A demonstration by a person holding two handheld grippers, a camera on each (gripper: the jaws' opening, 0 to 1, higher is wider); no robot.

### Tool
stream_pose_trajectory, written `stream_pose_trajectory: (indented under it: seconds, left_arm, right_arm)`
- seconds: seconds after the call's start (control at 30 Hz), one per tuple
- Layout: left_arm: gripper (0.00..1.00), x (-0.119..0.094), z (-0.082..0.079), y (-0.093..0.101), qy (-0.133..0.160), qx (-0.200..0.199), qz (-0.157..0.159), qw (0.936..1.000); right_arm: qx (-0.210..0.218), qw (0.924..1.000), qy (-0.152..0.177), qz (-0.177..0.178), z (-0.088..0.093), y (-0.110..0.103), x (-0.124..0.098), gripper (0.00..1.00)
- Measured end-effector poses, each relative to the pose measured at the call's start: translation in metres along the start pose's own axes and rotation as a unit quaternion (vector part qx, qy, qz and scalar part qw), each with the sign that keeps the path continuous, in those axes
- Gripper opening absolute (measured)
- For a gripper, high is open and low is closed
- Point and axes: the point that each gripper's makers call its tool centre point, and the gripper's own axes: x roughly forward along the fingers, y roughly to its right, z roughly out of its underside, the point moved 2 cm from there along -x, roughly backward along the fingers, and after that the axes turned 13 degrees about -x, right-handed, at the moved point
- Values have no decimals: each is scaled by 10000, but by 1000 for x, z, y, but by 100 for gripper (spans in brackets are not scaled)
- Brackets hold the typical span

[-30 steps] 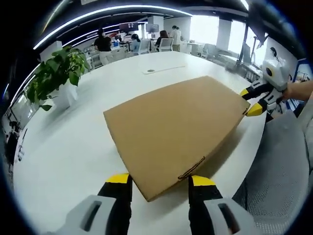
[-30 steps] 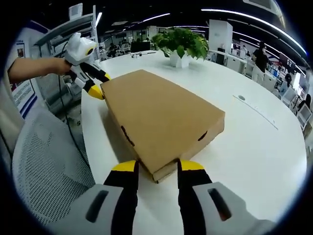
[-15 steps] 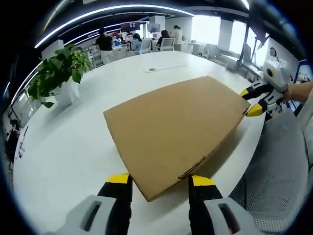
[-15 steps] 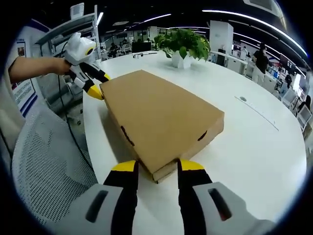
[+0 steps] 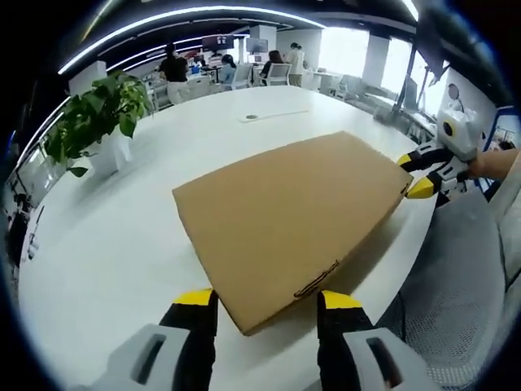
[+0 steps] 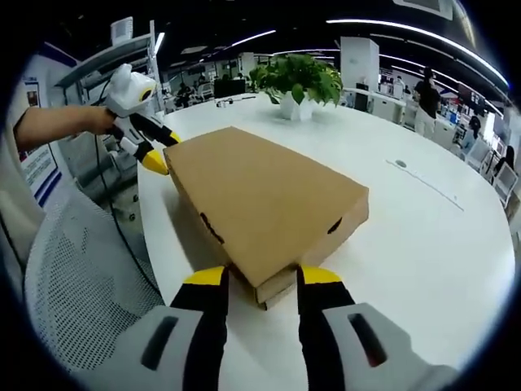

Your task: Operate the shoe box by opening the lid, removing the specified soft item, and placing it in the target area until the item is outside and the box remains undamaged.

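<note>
My left tool (image 5: 262,303) and right tool (image 6: 259,281) stand wide at opposite corners of the closed shoe box (image 5: 289,216) on the counter (image 5: 106,236).

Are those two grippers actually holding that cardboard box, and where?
Neither visibly grips it. Each open gripper, left gripper and right gripper, straddles an opposite corner of the closed shoe box; contact cannot be told.

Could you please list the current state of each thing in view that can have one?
Shoe box: lid closed, lying flat on the table.
Left tool: open, its jaws straddling one corner of the box.
Right tool: open, its jaws straddling the opposite corner.
Potted plant: upright on the table, apart from the box.
Mesh chair: unoccupied, beside the table edge.
</note>
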Motion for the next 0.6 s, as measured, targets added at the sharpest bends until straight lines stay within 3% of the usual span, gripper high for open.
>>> stream_pose_trajectory:
  seconds: [0.23,0.6]
  left_arm:
    - [53,-8,-5,2,-6,168,22,9999]
    - [58,-29,-21,10,249,214,130,9994]
  right_arm:
    - [-70,9999,140,33,-9,0,-8,30]
    - [-93,9990,420,140,-29,3,-22,32]
